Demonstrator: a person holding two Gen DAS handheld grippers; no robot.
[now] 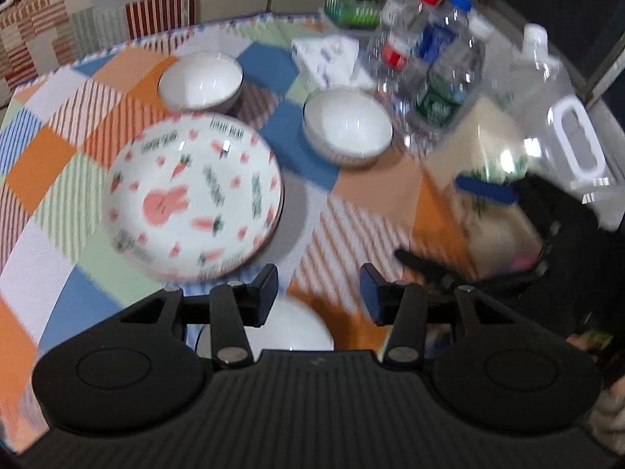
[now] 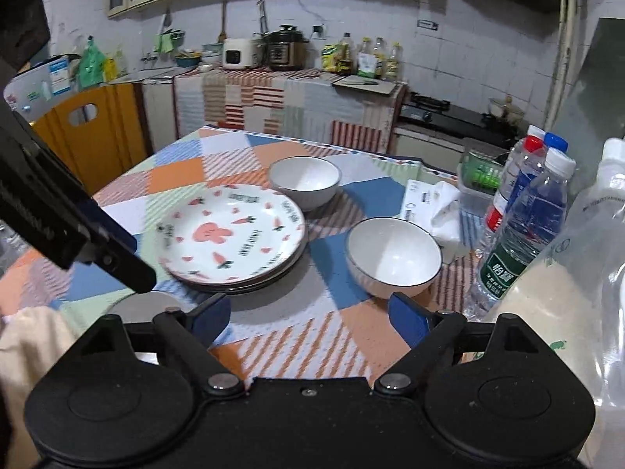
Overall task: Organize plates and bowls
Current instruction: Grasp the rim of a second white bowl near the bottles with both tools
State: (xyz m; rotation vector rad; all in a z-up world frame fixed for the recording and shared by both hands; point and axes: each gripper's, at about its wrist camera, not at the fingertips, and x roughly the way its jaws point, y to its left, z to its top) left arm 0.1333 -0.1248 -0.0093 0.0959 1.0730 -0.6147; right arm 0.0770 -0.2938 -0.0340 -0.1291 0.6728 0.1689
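A stack of plates, the top one white with a pink rabbit and carrots [image 1: 193, 195] [image 2: 230, 234], sits mid-table. A white bowl [image 1: 200, 80] [image 2: 304, 179] stands behind it and a second white bowl [image 1: 347, 123] [image 2: 392, 256] to its right. A third white bowl [image 1: 289, 326] lies just below my left gripper [image 1: 318, 293], which is open and empty above the table's near side. My right gripper [image 2: 308, 318] is open and empty, hovering in front of the plates and the right bowl. The left gripper's body [image 2: 66, 211] shows at the left of the right wrist view.
Several water bottles [image 2: 523, 219] [image 1: 429, 62], a big clear jug [image 1: 554, 133] [image 2: 578, 273], a tissue pack [image 2: 429, 203] and a green container [image 2: 480, 179] crowd the table's right side. A yellow chair [image 2: 90, 136] stands at the far left. The checked tablecloth [image 2: 297, 336] covers the table.
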